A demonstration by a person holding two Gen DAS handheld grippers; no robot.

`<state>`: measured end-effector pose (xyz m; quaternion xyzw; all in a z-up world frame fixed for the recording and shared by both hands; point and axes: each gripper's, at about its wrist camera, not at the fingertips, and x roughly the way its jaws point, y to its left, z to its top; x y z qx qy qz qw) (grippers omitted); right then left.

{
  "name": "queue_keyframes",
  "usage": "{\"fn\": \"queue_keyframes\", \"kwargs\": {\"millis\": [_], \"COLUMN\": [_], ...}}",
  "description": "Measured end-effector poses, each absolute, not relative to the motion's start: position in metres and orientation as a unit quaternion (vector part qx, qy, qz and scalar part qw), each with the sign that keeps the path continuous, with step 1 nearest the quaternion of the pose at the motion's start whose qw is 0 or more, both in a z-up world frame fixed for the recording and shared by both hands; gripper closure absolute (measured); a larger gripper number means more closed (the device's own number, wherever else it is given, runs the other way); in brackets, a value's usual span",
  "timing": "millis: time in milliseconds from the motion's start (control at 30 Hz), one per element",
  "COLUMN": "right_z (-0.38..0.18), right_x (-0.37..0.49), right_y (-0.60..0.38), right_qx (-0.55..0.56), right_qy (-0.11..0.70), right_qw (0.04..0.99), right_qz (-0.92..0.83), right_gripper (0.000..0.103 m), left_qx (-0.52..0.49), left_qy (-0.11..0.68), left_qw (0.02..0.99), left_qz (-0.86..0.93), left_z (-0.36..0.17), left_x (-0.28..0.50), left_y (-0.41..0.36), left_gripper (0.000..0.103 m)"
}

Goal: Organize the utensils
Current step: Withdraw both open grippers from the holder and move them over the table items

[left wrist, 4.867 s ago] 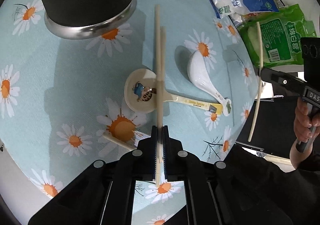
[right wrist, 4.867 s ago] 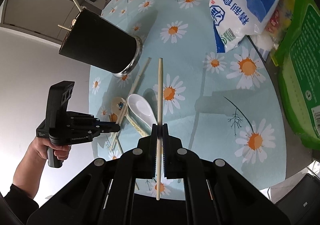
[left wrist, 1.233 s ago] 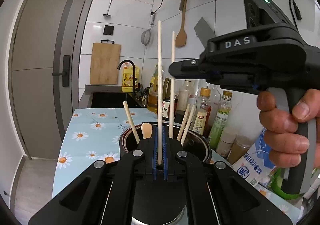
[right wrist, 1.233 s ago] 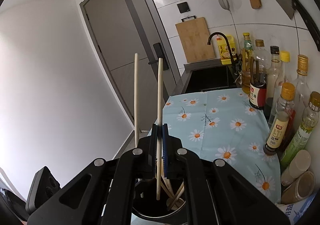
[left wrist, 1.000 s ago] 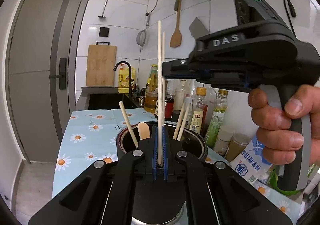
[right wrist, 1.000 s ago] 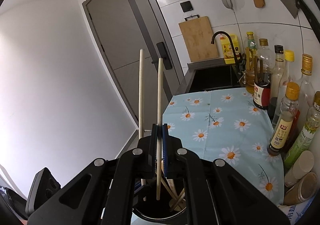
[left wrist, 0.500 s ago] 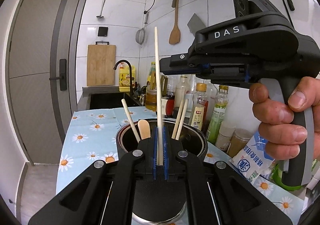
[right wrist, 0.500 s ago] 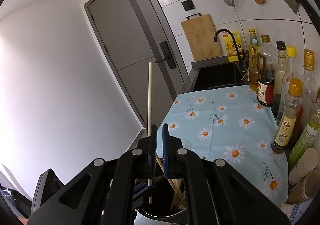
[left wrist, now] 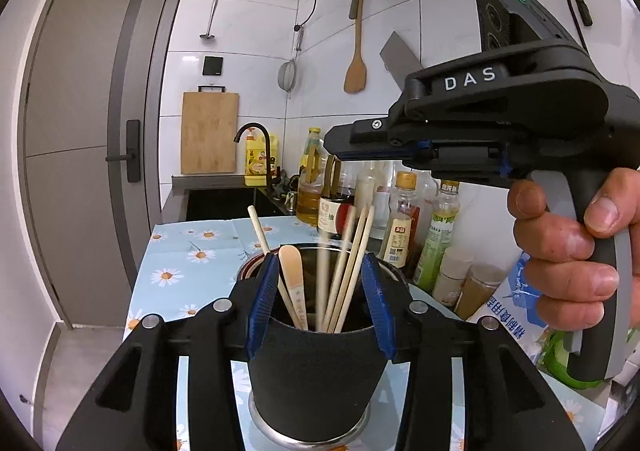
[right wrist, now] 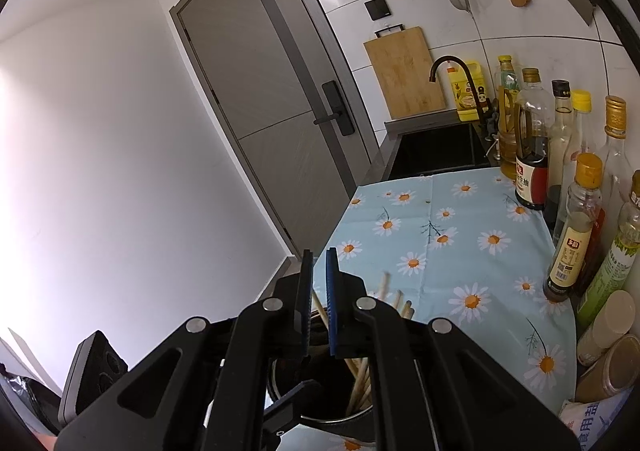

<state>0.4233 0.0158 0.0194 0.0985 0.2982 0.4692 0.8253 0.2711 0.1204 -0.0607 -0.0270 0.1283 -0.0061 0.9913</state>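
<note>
The black utensil holder [left wrist: 312, 363] stands right in front of my left gripper [left wrist: 320, 259], whose jaws are opening around its rim. Nothing is pressed between the blue pads [left wrist: 262, 307]. A blurred chopstick [left wrist: 322, 283] drops inside the holder among other chopsticks [left wrist: 354, 259] and a flat wooden paddle [left wrist: 291, 271]. My right gripper [right wrist: 319, 263] hovers over the same holder [right wrist: 332, 421], shut and holding nothing. Chopstick ends [right wrist: 394, 301] poke up just past it. From the left wrist view the right gripper [left wrist: 336, 143] hangs above the holder, held by a hand [left wrist: 568, 251].
Sauce and oil bottles [right wrist: 576, 227] line the tiled wall on the right. The daisy tablecloth [right wrist: 440, 227] runs back to a dark sink with a black tap [right wrist: 452, 63]. A blue and white bag [left wrist: 508, 307] lies at the right, a grey door at the left.
Both grippers held upright chopsticks over the holder. The right one's chopstick slid down into it first. Now the left jaws have parted and its chopstick falls in.
</note>
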Motion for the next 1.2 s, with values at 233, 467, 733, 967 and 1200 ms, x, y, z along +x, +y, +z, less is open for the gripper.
{"fn": "queue_keyframes", "kwargs": {"millis": [233, 467, 733, 967, 1200], "right_z": [0.028, 0.035, 0.034, 0.014, -0.012], "right_x": [0.417, 0.405, 0.387, 0.370, 0.358], "right_y": [0.005, -0.017, -0.054, -0.083, -0.097], "right_qx": [0.107, 0.112, 0.109, 0.099, 0.087], "right_qy": [0.289, 0.286, 0.298, 0.323, 0.361], "right_qw": [0.827, 0.828, 0.826, 0.820, 0.804], "right_qz": [0.471, 0.469, 0.466, 0.461, 0.464], "right_gripper": [0.095, 0.096, 0.087, 0.087, 0.087], "left_qx": [-0.019, -0.020, -0.029, -0.033, -0.055], "left_qy": [0.124, 0.134, 0.165, 0.198, 0.233], "left_qw": [0.992, 0.991, 0.986, 0.979, 0.970], "left_qz": [0.004, 0.015, 0.018, 0.025, 0.038], "left_z": [-0.052, -0.033, -0.022, -0.025, -0.041], "left_x": [0.265, 0.251, 0.222, 0.193, 0.165], "left_y": [0.117, 0.119, 0.115, 0.108, 0.104], "left_gripper": [0.061, 0.061, 0.061, 0.061, 0.061]}}
